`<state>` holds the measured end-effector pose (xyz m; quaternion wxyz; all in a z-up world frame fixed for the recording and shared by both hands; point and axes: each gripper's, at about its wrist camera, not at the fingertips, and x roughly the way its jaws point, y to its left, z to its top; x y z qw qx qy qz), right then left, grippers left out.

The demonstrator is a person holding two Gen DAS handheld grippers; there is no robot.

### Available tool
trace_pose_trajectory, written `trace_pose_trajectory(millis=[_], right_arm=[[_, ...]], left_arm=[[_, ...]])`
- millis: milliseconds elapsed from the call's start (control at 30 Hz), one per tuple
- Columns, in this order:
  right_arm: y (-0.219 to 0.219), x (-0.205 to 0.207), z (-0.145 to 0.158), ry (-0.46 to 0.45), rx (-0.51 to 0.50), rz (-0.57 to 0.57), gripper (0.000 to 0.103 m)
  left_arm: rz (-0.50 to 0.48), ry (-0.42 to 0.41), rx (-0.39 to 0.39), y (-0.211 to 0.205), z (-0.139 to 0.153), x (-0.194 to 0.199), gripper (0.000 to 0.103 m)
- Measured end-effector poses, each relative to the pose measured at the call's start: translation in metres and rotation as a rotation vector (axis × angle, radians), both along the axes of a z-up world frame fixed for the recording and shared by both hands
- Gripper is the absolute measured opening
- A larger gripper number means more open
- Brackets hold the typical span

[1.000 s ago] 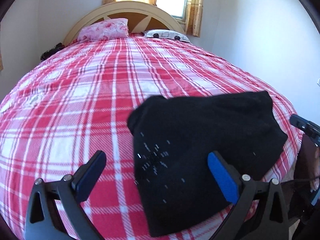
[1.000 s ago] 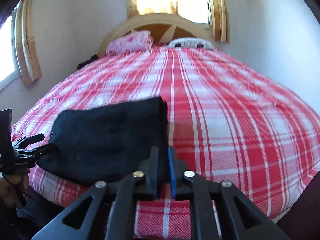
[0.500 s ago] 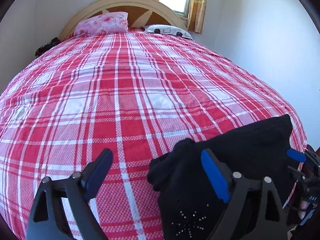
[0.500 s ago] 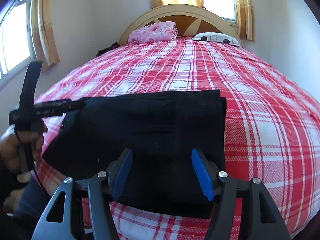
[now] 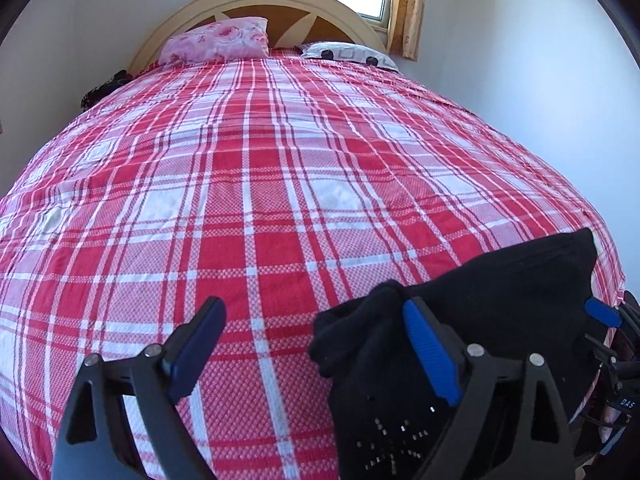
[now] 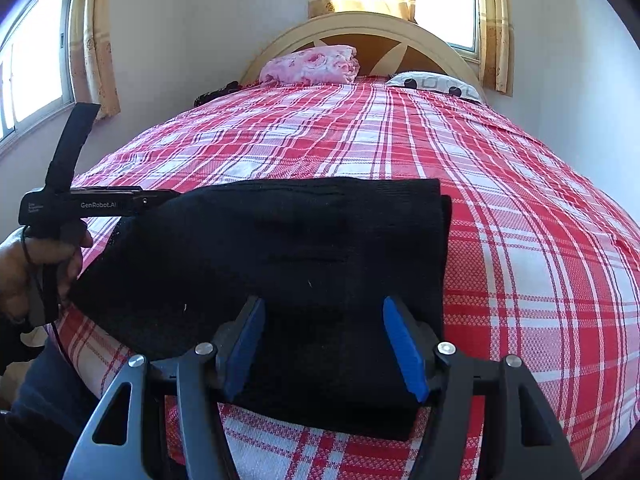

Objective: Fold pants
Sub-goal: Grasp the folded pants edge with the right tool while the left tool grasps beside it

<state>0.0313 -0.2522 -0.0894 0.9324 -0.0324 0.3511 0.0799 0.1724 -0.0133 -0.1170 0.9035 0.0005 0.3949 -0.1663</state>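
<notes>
Since a moment ago: my right gripper (image 6: 324, 344), clamped thin a second back, has let go and now stands wide; both cameras have dropped low to the near bed edge.
Pants: black pants (image 6: 280, 264) lie folded in a squat block on the near edge of the bed (image 5: 248, 184), right of centre in the left view, the far fold line running straight.
Left gripper: left gripper (image 5: 312, 348), jaws released and wide, its right finger over the bunched near-left corner of the cloth, its left finger over bare plaid; holding nothing.
Right gripper: jaws released, straddling the near middle of the block, apparently just above it; I cannot tell if the pads touch cloth.
Pose: in the right view my left hand (image 6: 24, 268) grips its tool from the left, level with the pants' left end, pointing across the bed.
Risk: I judge the lumpy left corner may spring open, since nothing pins it.
Risk: the block sits at the mattress edge; a drag toward me could pull it off.
Risk: closing either jaws carelessly would pinch one layer and peel the fold apart.
</notes>
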Motion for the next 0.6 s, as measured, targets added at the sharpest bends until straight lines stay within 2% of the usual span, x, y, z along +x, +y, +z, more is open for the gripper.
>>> trace_pose_trajectory(millis=[67,200,333,400,467,500,600], right_arm=[[-0.002,-0.003,0.002,0.001,0.004,-0.001,0.063],[-0.017,-0.018,0.009,-0.005,0.07,-0.039,0.063],[-0.026,-0.025,0.006,-0.003,0.078,-0.077,0.064],[-0.029,-0.021,-0.002,0.031,0.054,-0.101,0.07],[-0.035,-0.015,-0.012,0.089,0.097,-0.119,0.072],[-0.039,-0.015,-0.013,0.085,0.134,-0.125,0.073],[-0.038,-0.015,-0.012,0.084,0.124,-0.118,0.073]], left_arm=[[0.014,-0.002,-0.006,0.005,0.005,-0.011,0.101],[0.0,0.012,-0.063,0.013,0.0,-0.043,0.103],[-0.013,0.03,-0.044,0.005,-0.016,-0.066,0.103],[-0.008,0.035,-0.032,0.002,-0.021,-0.069,0.103],[0.0,0.025,-0.03,0.003,-0.021,-0.07,0.103],[0.001,0.026,-0.029,0.002,-0.021,-0.07,0.103],[-0.004,0.018,-0.019,0.001,-0.021,-0.069,0.103]])
